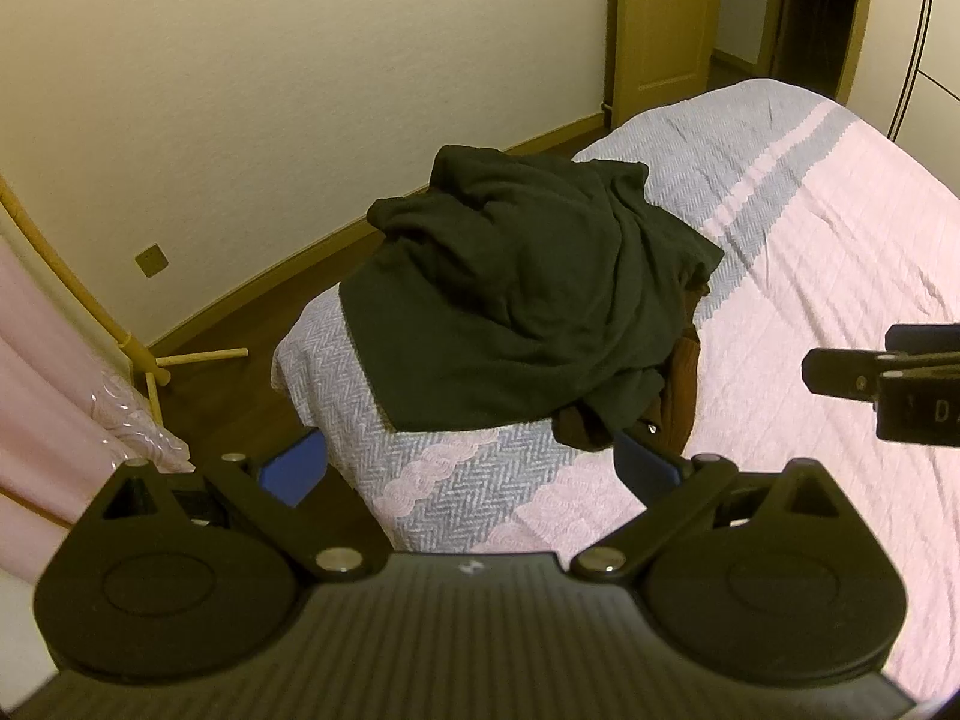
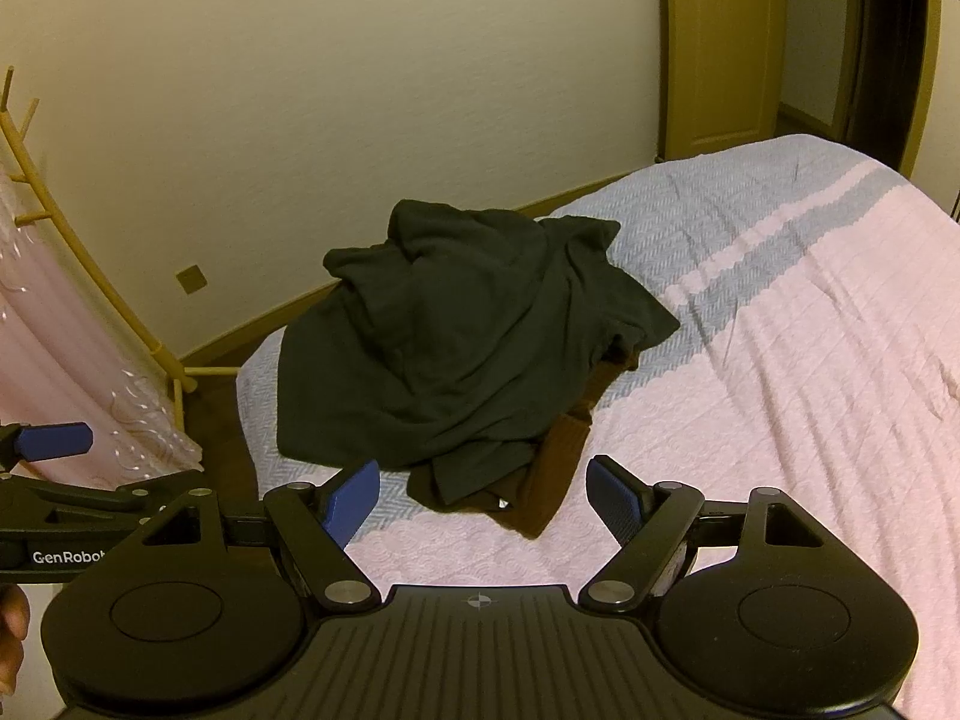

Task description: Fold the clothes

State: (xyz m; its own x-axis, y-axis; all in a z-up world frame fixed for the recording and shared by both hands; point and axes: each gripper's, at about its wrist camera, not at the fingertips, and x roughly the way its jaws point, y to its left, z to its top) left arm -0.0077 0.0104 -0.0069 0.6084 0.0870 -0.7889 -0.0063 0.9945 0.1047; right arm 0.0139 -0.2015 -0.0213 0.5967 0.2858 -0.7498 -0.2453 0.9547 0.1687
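On the near left corner of the bed (image 2: 750, 372), a dark green garment (image 2: 456, 354) lay crumpled in a heap over a brown garment (image 2: 552, 480), neither of them folded. The left gripper (image 1: 471, 465) and the right gripper (image 2: 483, 501) hovered just before the heap, each with its fingers (image 2: 354, 498) wide apart and holding nothing. In my judgement the step was the approach to the pile, and the next move called for pinching an edge of the top garment to lift and spread it flat.
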